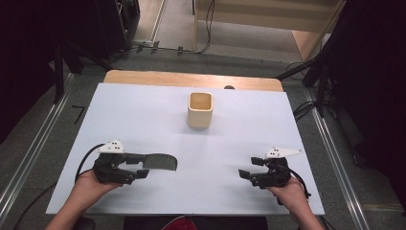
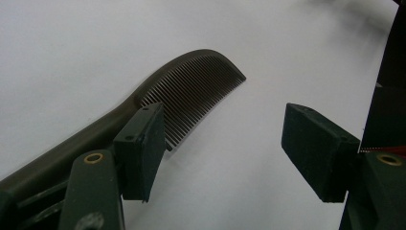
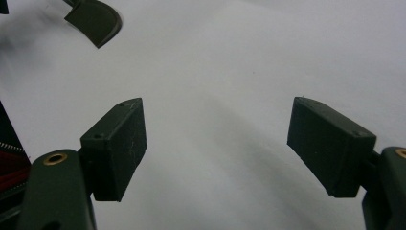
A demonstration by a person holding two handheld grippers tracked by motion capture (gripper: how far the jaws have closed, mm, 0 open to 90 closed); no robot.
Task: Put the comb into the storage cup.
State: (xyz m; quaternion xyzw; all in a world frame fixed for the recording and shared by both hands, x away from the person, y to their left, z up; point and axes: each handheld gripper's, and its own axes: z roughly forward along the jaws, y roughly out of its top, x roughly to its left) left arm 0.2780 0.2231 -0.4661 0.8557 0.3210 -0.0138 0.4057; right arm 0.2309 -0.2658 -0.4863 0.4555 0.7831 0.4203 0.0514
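A dark comb (image 1: 158,161) lies on the white table cover (image 1: 143,120) toward the near left, its toothed end pointing right. The left gripper (image 1: 142,167) sits at the comb's handle end, near the cover's near-left corner, with a hand (image 1: 88,188) behind it. In the left gripper view the jaws stand wide apart: the comb (image 2: 191,91) runs past the outer side of one pad (image 2: 143,148), so it is beside that jaw and not between the two, and nothing is clamped. Whether the pad touches the comb's spine cannot be told.

The right gripper (image 1: 250,170) rests near the near-right part of the cover, well apart from the comb, pointing left. Its jaws are wide too, with only bare cover between them in the right gripper view, where the comb's rounded tip (image 3: 95,21) shows far off at the upper left.

A cream square cup (image 1: 199,109) stands upright toward the far middle of the table, well apart from both grippers and the comb. The stretch of cover between the two grippers is bare, as is the whole left far quarter. A strip of wooden tabletop (image 1: 191,79) shows beyond the cover's far edge.

The high view gives the cup, the table's edges and the floor around; the left gripper view gives the comb's fine teeth and how it lies against the jaw.
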